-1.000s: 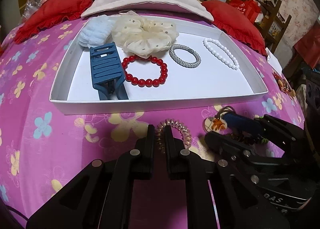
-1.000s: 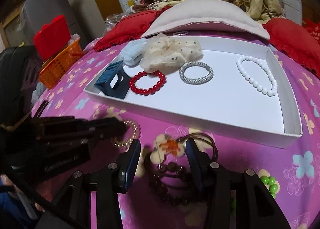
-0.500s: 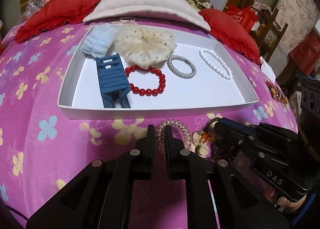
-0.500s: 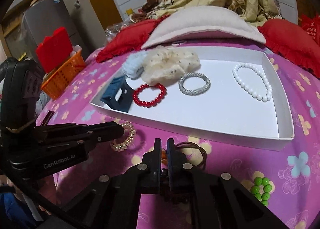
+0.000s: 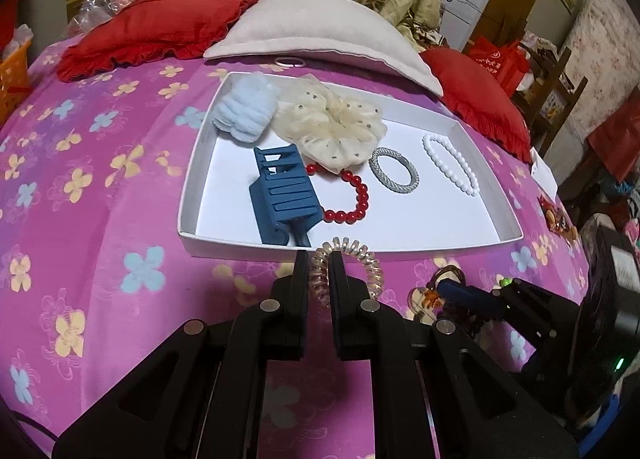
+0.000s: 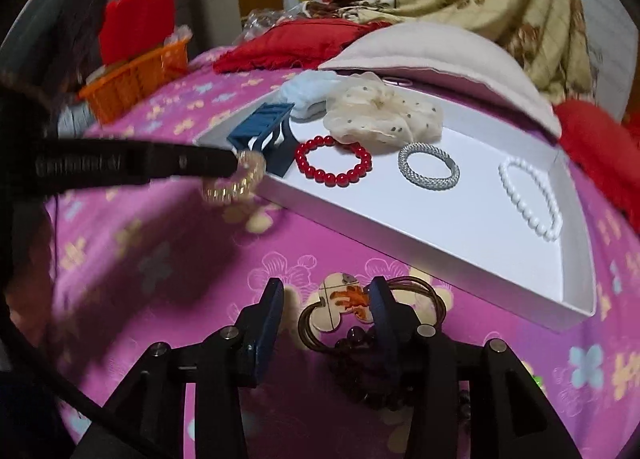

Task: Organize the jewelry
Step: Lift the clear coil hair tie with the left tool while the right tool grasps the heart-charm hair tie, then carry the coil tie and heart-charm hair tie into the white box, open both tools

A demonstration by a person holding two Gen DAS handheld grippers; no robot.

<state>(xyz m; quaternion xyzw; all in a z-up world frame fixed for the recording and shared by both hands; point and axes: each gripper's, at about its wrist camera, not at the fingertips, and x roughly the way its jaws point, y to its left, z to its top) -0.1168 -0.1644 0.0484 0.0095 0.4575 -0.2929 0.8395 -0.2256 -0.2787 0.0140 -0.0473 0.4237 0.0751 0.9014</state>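
Since earlier frame: left hand-held gripper (image 5: 319,273) lifts coil hair tie (image 5: 352,259) toward white tray (image 5: 400,249); tray looms nearer.
Left pinches coil tight, coil just short of near rim, beyond fingertips.
Right hand-held gripper (image 6: 326,303) jaws opening, straddling pendant cord bracelet (image 6: 340,299) on bed, no squeeze.
Advice: clear rim first, release over bare floor right of claw clip (image 5: 282,195).
Tray holds: blue scrunchie (image 5: 244,113), cream scrunchie (image 5: 332,123), red bead bracelet (image 6: 334,163), silver bangle (image 6: 428,167), white bead bracelet (image 6: 530,199).

Left black two-finger gripper (image 5: 319,271) is clamping tight on a clear coiled hair tie (image 5: 348,265), pointing steeply down. Right black two-finger gripper (image 6: 326,313) is tilting down too, jaws opening, straddling a brown cord bracelet (image 6: 344,311).
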